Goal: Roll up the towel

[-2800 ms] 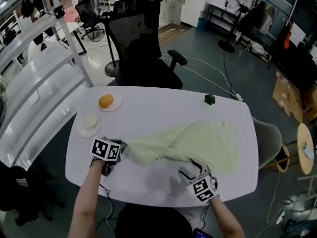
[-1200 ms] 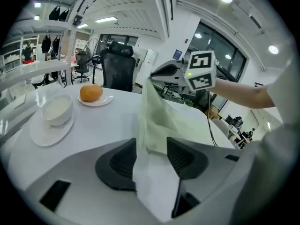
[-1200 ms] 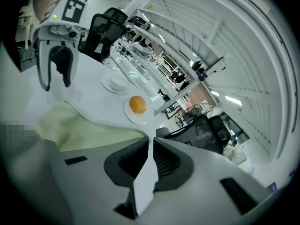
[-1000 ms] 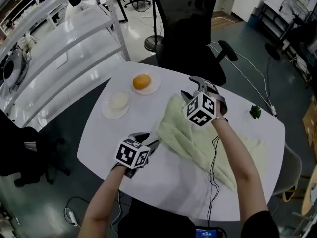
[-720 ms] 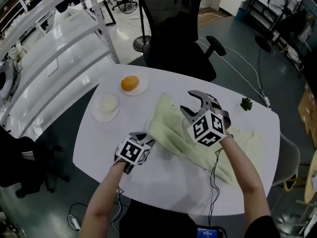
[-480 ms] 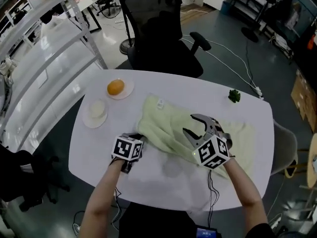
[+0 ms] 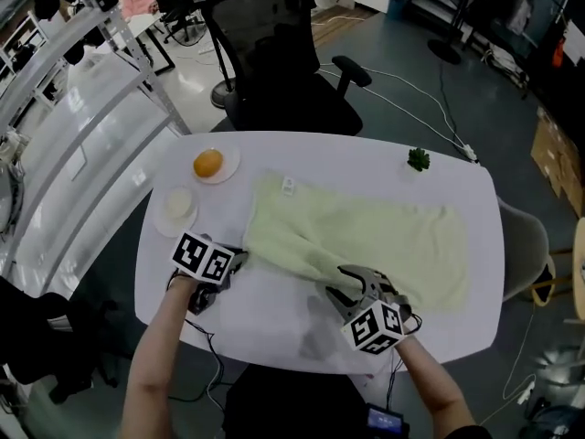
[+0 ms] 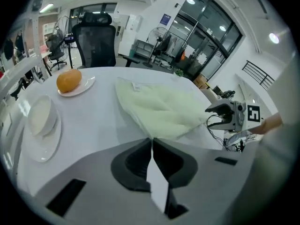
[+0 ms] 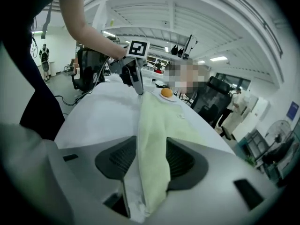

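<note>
**Inspector A:** Found right gripper (image 7: 347, 282) relocated since a second ago, from high over the far side to low at the near edge of the table (image 7: 274, 309). Found towel (image 7: 393, 231) drawn out wider across the middle as well. Status of grips?

**Inspector B:** Right jaws, lately closing, clamped on a thick raised fold of towel. Left gripper (image 7: 230, 263) pinched fully together at the very tip of the towel's near-left corner. Judged a hold on a sliver of cloth only.

**Inspector A:** Position of work?

**Inspector B:** Lying mostly flat, mid-table, with a ridge lifted toward the right gripper. Not yet rolled anywhere.

**Inspector A:** Hazards?

**Inspector B:** Likely loss of the left corner under any sideways pull, given so little cloth pinched. Possible lopsided, lumpy roll if started from the bunched fold rather than a straight edge. Also worth watching: far-left corner close to plate with orange (image 7: 208, 165); could nudge it if dragged that way.
</note>
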Tool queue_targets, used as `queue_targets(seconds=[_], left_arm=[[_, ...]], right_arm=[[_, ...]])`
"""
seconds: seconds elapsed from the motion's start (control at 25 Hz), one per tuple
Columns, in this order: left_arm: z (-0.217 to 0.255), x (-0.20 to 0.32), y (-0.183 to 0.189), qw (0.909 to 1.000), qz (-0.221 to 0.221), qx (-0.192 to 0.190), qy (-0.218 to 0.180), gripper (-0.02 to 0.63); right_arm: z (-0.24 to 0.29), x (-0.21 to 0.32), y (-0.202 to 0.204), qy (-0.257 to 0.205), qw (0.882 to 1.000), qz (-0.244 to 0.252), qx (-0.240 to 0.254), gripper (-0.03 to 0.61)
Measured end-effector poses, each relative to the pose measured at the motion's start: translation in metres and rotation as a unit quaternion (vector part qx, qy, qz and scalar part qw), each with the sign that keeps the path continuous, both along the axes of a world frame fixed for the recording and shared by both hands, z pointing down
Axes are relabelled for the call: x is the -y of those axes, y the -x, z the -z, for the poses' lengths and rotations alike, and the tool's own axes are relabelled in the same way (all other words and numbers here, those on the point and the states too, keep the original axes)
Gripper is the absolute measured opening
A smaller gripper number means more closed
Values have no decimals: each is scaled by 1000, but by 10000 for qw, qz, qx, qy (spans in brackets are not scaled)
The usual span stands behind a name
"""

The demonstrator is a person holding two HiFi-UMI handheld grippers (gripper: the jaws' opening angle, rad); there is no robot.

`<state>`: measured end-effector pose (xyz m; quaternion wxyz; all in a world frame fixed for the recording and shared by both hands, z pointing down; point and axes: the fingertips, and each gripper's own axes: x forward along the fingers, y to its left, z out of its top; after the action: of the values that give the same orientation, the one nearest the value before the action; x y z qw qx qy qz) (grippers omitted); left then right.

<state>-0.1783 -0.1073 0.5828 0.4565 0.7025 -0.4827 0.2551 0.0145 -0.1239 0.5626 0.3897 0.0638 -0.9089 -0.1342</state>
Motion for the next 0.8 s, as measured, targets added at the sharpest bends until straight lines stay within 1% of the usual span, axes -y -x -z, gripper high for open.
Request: queue_targets(seconds=[0.16, 0.32, 0.44, 0.52, 0.6, 0.68, 0.72, 0.76, 0.8], left_arm=[[1, -29, -1, 9973, -329, -423, 506, 26], [-8, -60, -3, 9887, -652, -862, 1042, 26], [-28, -78, -5, 9823, -723, -1027, 1392, 26], [-42, -88, -7, 9798, -691, -1115, 1513, 26], [-51, -93, -5, 9806, -630, -1145, 1459, 26], [-53, -94, -3, 9840, -546, -1163, 1231, 35], [-51, -94, -2, 9852, -502, -1224, 1093, 56], [-46, -95, -2, 9857, -452, -1320, 940, 124], [-41, -97, 0, 9861, -377, -1430, 759, 216]], right_arm=[[-7, -36, 17, 89, 9998, 163, 24, 201], [-12, -76, 38, 272, 9988, 397, 57, 192], [-23, -108, 55, 481, 9970, 600, -32, 192], [-30, -129, 68, 563, 9954, 766, -83, 192], [-37, -147, 82, 654, 9938, 892, -112, 192], [-45, -159, 95, 766, 9927, 921, -150, 193], [-48, -162, 101, 820, 9924, 898, -162, 192], [-50, -164, 108, 867, 9924, 860, -161, 193], [-52, -165, 116, 897, 9925, 817, -154, 193]])
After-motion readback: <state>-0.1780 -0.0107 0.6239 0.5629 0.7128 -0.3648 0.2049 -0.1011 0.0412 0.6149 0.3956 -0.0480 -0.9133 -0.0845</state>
